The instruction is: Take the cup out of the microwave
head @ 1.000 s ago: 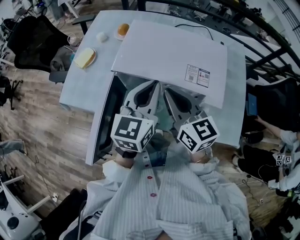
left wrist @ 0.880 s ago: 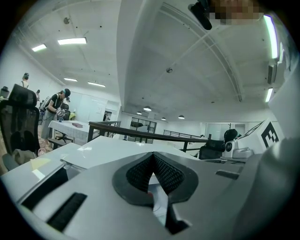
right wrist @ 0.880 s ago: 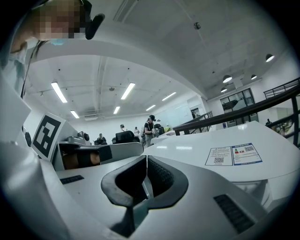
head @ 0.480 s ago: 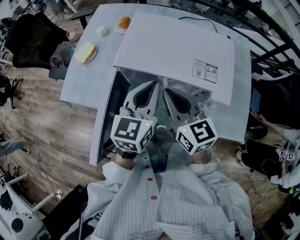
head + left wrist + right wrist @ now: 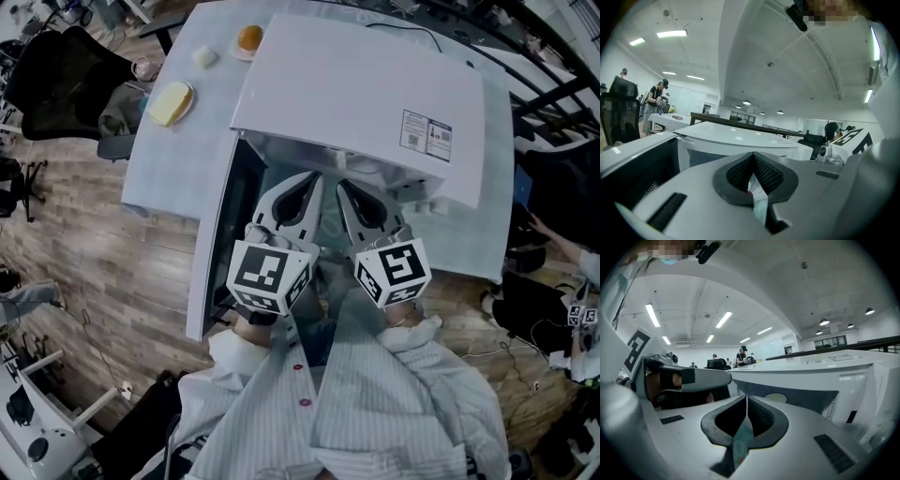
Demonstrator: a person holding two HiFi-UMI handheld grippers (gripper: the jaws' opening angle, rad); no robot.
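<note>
The white microwave stands on a pale table with its door swung open to the left. Inside the opening a pale round rim shows, likely the cup; it also shows as a light oval in the right gripper view. My left gripper and right gripper hang side by side just in front of the opening, pointing into it. Both are shut with nothing between the pads. In the left gripper view the microwave and its dark door lie ahead.
On the table left of the microwave sit a plate of yellow food, a small white item and an orange item. A black chair stands at far left. A seated person is at the right.
Both grippers have sunk a little in front of the microwave opening, staying shut and side by side. The head view has shifted slightly, showing more of the cavity.
</note>
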